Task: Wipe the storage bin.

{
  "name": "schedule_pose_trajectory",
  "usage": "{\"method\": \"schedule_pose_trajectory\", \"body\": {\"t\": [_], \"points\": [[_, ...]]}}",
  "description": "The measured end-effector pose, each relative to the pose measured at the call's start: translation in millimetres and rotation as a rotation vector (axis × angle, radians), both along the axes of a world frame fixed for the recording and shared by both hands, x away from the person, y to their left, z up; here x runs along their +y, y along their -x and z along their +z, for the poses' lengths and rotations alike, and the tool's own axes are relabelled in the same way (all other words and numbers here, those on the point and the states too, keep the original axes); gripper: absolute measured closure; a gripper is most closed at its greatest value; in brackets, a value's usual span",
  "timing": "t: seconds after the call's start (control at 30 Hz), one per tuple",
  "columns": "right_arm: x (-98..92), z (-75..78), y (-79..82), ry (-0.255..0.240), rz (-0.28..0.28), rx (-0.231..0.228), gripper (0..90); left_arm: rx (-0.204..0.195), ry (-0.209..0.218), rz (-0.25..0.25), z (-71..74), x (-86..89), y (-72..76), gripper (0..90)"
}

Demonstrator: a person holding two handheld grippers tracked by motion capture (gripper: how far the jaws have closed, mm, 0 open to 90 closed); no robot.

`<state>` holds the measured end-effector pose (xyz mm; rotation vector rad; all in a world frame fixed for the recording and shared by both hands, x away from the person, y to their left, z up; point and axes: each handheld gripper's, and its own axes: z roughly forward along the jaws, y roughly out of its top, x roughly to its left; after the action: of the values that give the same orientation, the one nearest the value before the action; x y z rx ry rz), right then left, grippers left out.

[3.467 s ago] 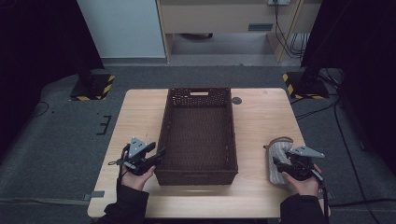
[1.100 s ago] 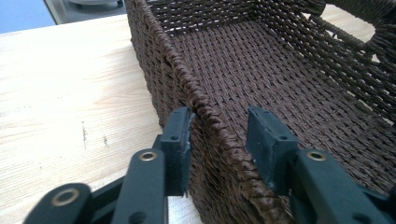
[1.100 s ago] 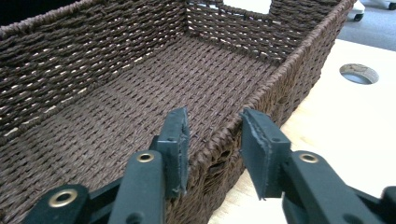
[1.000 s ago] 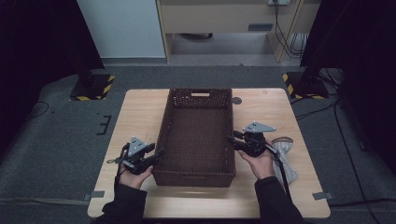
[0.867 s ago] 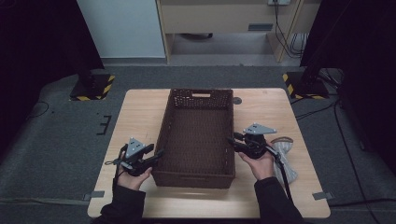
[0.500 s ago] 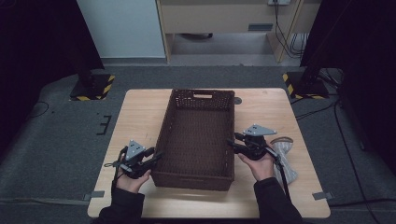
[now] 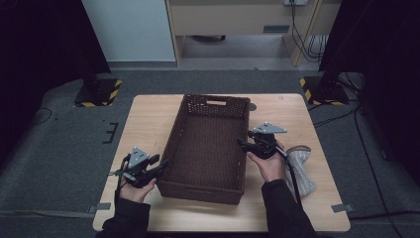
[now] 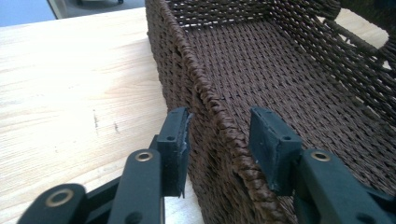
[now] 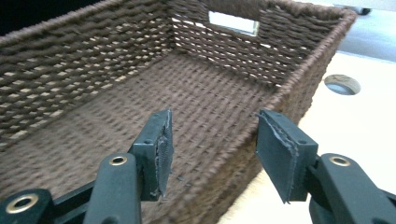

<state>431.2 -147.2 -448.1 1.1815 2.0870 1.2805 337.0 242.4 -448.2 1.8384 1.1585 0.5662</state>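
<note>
A dark brown woven basket (image 7: 205, 148) stands empty in the middle of the wooden table (image 7: 148, 119), turned slightly askew. My left gripper (image 7: 163, 164) straddles the basket's left wall (image 8: 205, 93) near the front corner, one pad outside and one inside. Its jaws (image 8: 219, 135) have just been opening and the inner pad stands off the rim. My right gripper (image 7: 242, 144) straddles the right wall (image 9: 289, 88) midway along. Its jaws (image 9: 212, 149) have also just been opening, with the rim loose between them.
A pale crumpled bag or cloth (image 7: 299, 171) lies on the table right of my right hand. A round hole (image 7: 252, 106) is in the tabletop behind the basket's far right corner. The far wall has a handle cut-out (image 7: 216, 102).
The right gripper moved from the cloth to the basket's right wall. The basket's near end slid toward the front left, turning it askew. The right jaws have widened.
</note>
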Motion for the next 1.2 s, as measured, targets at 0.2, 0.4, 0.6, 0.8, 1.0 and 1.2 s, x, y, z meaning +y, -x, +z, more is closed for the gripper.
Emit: {"method": "schedule_pose_trajectory", "body": {"t": [0.2, 0.4, 0.6, 0.8, 1.0, 1.2], "points": [[-1.0, -2.5, 0.5, 0.034, 0.005, 0.013, 51.6, -0.012, -0.003, 0.007, 0.2, 0.7, -0.4, 53.8], [-1.9, -0.5, 6.9, 0.047, 0.009, 0.015, 53.8, -0.016, 0.011, 0.03, 3.2, 1.8, 4.1, 49.4], [-1.9, 1.2, 18.7, 0.049, 0.003, 0.023, 54.4, 0.004, 0.003, 0.026, 3.7, 0.7, 17.0, 52.9], [-1.4, 2.8, 19.8, 0.049, 0.006, 0.02, 50.7, 0.018, -0.004, 0.042, 1.6, 3.2, 16.0, 58.1], [-2.6, 6.2, 8.3, 0.016, -0.027, -0.018, 43.2, 0.011, 0.007, 0.08, -0.1, 13.7, 10.4, 59.8], [-2.8, 1.2, -5.8, 0.021, -0.064, -0.009, 41.7, 0.007, 0.023, 0.117, -1.8, 23.0, 1.1, 60.9]]}}
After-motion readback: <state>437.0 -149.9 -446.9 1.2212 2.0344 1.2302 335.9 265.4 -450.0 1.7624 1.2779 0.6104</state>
